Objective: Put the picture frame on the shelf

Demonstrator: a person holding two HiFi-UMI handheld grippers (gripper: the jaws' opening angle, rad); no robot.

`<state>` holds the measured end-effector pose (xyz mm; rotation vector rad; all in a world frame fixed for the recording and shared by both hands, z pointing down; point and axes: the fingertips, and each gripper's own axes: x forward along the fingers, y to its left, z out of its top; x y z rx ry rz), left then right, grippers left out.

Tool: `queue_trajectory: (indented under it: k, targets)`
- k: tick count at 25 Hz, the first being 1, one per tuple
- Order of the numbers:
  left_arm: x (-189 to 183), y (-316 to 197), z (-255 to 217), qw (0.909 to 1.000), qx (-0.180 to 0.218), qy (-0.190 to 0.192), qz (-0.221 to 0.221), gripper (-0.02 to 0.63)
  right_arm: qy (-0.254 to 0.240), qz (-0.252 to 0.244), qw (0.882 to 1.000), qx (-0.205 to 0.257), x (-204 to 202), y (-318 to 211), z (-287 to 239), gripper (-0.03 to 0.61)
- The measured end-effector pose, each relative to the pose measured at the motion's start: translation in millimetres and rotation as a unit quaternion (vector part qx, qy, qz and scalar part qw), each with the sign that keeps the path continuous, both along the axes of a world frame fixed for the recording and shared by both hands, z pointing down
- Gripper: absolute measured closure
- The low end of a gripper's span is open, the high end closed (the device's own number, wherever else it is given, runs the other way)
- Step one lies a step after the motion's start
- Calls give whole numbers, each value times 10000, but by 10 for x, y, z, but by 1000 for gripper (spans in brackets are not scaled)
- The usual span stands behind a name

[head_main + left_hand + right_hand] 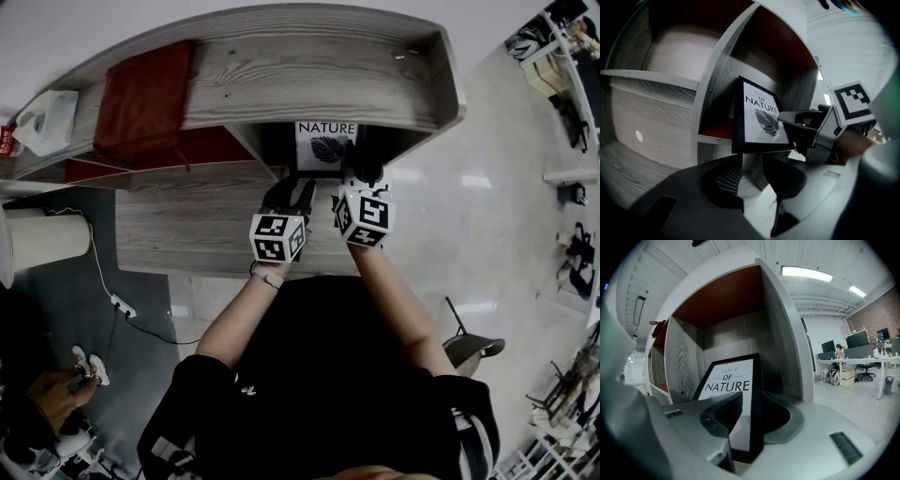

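Head view looks down on the grey wooden shelf [281,75]; the action is at the mouth of its right-end compartment [717,338].

Left of that mouth, the left gripper [752,174] has its jaws parted with nothing between them. They sit just under the lower edge of the picture frame [759,122], near its bottom-left corner, and do not seem to touch it. It offers no support if the frame drops or swings.

At the centre of the mouth, the frame stands nearly upright, print facing outward, partly inside the shelf. I cannot tell whether its bottom edge rests on the compartment floor. If it does not, letting go now would probably send it tipping forward out of the shelf onto the polished floor [506,244].

Right of the frame, the right gripper [752,420] is clamped on the frame's right-hand edge, one pad on the printed face and one behind. Held along one edge only, the frame could pivot in the pads, and a low corner might catch the shelf's front lip on the way in.

Further right, the compartment's right wall [783,357] stands close beside this gripper. Pushing deeper risks knocking the gripper against it, which could jolt the grip loose or skew the frame.
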<state>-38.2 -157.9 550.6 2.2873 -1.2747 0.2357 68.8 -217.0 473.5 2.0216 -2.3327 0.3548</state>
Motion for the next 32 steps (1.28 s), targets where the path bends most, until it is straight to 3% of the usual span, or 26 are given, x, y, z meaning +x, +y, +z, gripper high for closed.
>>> queue_trajectory:
  k: [8,12,16,24,32]
  targets:
    - [-23,-84,-38,9996,-90,222,-133,472,587,-492,9971,25,-103,-17,-46,457]
    - [-6,-113,-65,9990,-196,380,-155,490,800,-894,9928,-32,-213,2,-76,391]
    - [15,-119,-57,9981,-306,507,-176,500,800,-1083,9909,-69,-247,23,-88,370]
    - [7,-164,-73,9970,-409,614,-229,503,1171,-1298,9846,33,-241,163,-100,370]
    - [16,-173,-62,9963,-499,658,-220,503,1457,-2014,9686,-99,-471,407,89,418]
